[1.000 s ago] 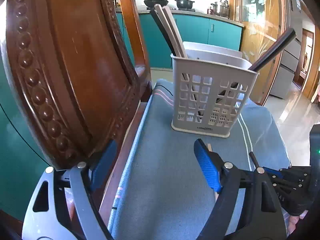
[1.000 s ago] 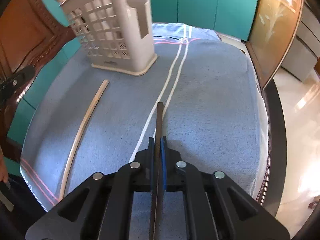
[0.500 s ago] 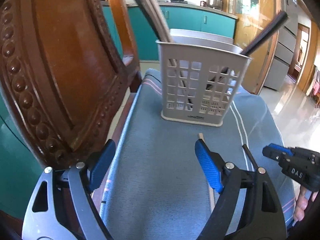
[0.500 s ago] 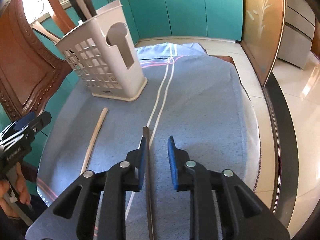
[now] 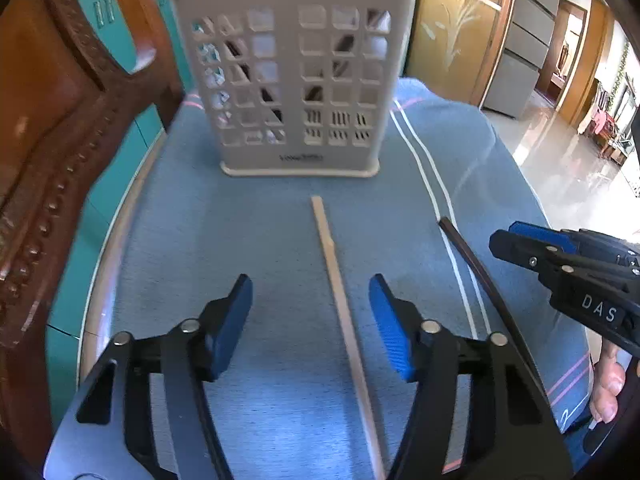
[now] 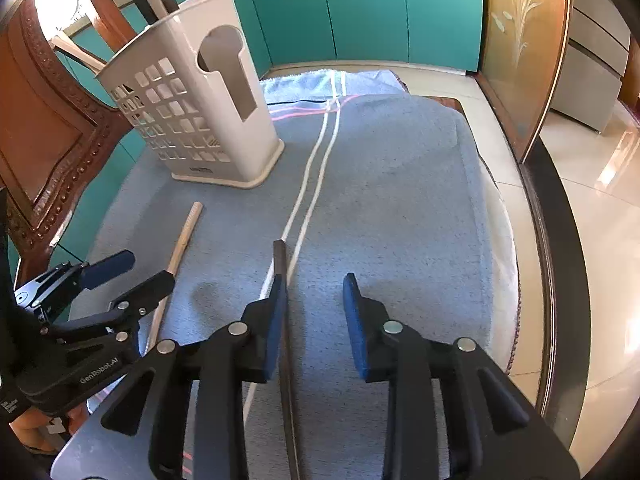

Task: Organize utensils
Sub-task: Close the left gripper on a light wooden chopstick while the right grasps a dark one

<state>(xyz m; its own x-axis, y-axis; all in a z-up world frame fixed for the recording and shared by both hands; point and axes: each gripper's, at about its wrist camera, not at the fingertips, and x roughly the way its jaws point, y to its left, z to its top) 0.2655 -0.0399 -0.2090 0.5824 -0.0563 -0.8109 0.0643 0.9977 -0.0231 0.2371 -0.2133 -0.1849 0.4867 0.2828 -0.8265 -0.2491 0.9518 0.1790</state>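
A pale wooden chopstick (image 5: pixel 340 300) lies flat on the blue towelling cloth (image 5: pixel 248 240), running lengthwise between the wide-spread jaws of the left gripper (image 5: pixel 310 320), nearer the right-hand pad than the left. That alignment suits a pinch across its width. Its far tip points ahead of the jaws toward the white perforated plastic utensil holder (image 5: pixel 296 76), which stands upright on the cloth with dark and pale sticks already leaning inside.

A dark, thin chopstick (image 6: pixel 286 340) lies along the cloth between the parted jaws of the right gripper (image 6: pixel 316 320), close against the left pad and well apart from the right one, so nothing clamps it. A carved wooden chair back (image 5: pixel 52 128) stands left of the holder.
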